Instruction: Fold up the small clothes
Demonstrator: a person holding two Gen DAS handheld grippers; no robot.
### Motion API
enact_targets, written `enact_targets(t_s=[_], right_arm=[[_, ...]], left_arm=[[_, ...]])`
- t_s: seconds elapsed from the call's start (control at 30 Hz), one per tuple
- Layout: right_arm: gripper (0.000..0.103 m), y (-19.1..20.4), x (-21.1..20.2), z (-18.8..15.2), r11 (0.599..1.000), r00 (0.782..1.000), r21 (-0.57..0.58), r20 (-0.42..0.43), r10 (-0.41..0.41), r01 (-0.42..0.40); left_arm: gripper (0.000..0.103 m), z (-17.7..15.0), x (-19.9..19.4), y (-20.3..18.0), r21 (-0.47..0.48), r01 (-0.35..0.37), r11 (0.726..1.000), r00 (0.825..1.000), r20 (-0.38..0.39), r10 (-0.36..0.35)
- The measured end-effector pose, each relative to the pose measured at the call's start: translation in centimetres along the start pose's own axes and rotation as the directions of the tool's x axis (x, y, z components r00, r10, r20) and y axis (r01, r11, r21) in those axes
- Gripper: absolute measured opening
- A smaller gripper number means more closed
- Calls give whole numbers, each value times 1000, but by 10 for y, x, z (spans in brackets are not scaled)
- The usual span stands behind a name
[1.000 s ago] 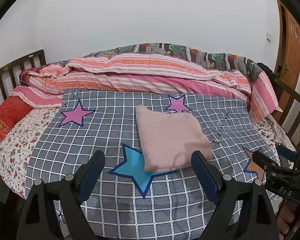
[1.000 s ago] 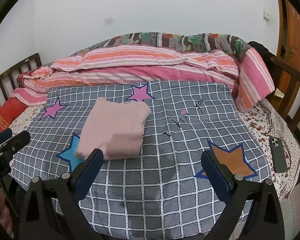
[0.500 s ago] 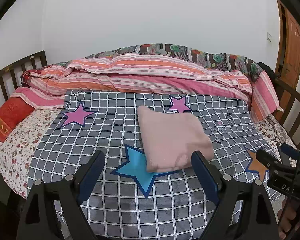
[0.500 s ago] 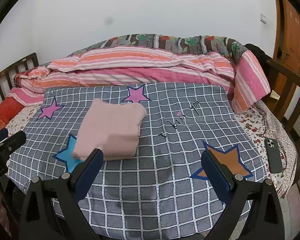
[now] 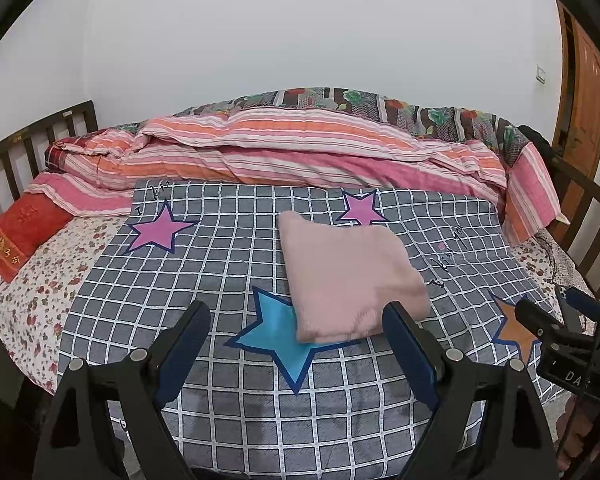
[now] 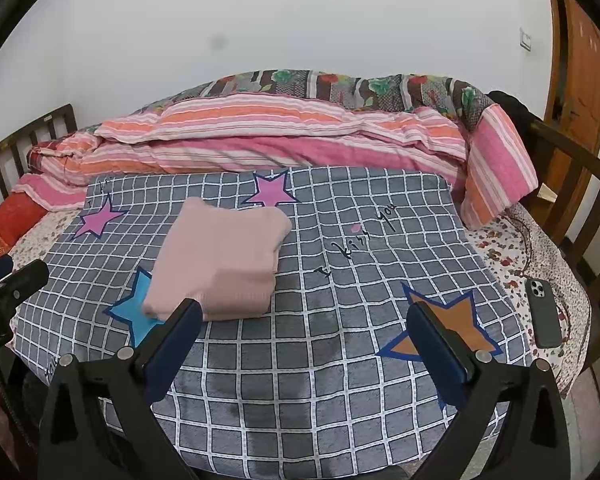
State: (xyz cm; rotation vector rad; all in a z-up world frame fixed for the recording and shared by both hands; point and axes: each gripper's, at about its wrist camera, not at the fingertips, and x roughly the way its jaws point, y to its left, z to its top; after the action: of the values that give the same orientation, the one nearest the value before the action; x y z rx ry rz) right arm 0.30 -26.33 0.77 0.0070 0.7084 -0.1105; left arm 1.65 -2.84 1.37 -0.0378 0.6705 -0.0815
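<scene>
Left tool (image 5: 296, 320) wide open — empty, right tool (image 6: 304, 320) likewise, folded pink garment (image 5: 348, 276) untouched on bed

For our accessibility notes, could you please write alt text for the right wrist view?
A folded pink garment lies on a grey checked blanket with stars, spread over a bed. The open right hand-held gripper hovers empty in the foreground. A dark phone rests on the floral sheet at right.
</scene>
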Motion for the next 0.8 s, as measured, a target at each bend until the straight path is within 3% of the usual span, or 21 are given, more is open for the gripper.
enact_targets(t_s=[0.8], right_arm=[[101,1,-6,2,1000,1000,-6,7,0,0]], left_arm=[[87,1,-8,6,-11,-6,1000,1000,9,6]])
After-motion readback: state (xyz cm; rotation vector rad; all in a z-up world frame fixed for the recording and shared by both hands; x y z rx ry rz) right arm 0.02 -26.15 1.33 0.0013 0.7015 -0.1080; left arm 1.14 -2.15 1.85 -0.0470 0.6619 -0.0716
